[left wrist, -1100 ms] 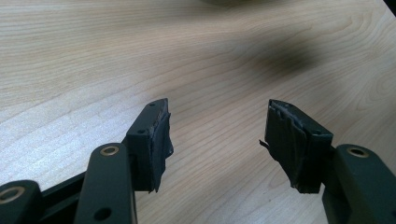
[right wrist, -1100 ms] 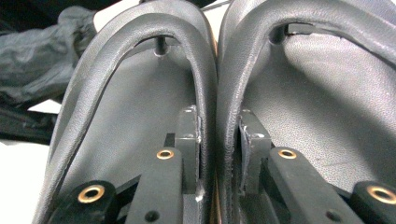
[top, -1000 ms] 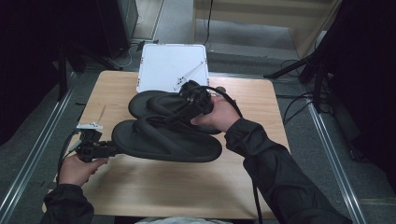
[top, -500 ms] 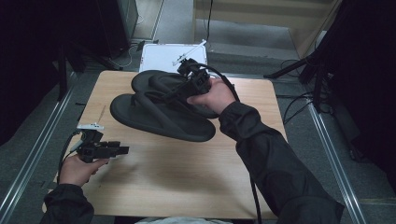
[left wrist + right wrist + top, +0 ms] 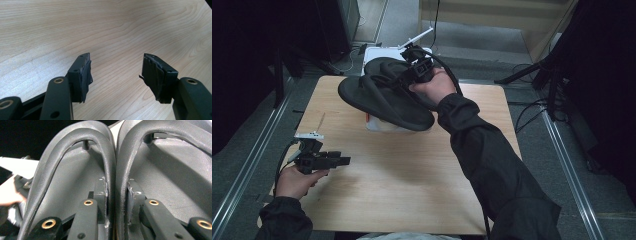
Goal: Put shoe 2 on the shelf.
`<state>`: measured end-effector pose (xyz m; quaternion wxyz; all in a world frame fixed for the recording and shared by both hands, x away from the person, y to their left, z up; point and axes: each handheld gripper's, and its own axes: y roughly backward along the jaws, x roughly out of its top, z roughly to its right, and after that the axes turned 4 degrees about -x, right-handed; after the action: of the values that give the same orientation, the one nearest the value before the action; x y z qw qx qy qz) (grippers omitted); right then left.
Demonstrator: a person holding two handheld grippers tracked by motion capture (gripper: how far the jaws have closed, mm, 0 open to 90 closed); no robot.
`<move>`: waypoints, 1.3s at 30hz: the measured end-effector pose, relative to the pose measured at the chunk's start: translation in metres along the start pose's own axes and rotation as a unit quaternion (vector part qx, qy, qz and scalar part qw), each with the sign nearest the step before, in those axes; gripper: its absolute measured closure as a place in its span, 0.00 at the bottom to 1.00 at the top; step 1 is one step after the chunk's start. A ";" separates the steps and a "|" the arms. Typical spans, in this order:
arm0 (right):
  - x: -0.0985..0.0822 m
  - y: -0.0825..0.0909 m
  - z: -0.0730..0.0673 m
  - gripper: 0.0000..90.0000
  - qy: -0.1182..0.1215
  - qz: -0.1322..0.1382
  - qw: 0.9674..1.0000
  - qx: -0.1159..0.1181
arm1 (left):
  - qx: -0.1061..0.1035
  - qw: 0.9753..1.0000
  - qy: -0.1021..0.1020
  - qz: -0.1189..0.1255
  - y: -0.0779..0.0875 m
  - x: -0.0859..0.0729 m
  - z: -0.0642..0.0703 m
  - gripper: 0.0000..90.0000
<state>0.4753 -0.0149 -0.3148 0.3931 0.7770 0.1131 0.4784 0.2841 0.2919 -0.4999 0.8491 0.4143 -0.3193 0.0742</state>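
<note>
Right gripper [image 5: 408, 75] is clamped on the adjoining straps of two black flip-flops [image 5: 384, 97] — both held above the far side of the wooden table [image 5: 412, 175]. Left gripper [image 5: 343, 160] hovers near the table's left edge — jaws apart, gripping nothing.

The right arm reaches forward and is raised, sleeve bent at the elbow, with the right hand [image 5: 438, 86] wrapped round the right gripper [image 5: 409, 75], whose jaws are drawn close together with the adjoining straps of two black sandals [image 5: 387, 97] pinched between them. The left hand [image 5: 297, 181] sits low near the person's body, its left gripper [image 5: 343, 160] pointing level and rightward, jaws apart and empty.
</note>
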 end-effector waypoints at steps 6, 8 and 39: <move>0.014 -0.010 0.013 0.83 -0.053 0.008 0.998 -0.029 | -0.007 1.000 -0.001 0.003 0.000 0.000 0.001 0.45; 0.018 -0.016 0.020 0.83 -0.082 0.012 0.995 -0.049 | -0.008 1.000 0.000 0.003 0.000 0.000 0.001 0.45; 0.042 -0.063 0.035 0.82 -0.290 0.110 0.916 -0.256 | -0.020 1.000 -0.008 -0.010 -0.009 0.001 0.005 0.45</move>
<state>0.5392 0.0321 -0.3405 0.5391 0.7621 -0.2179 0.2849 0.2863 0.2824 -0.5026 0.8553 0.4011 -0.3233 0.0557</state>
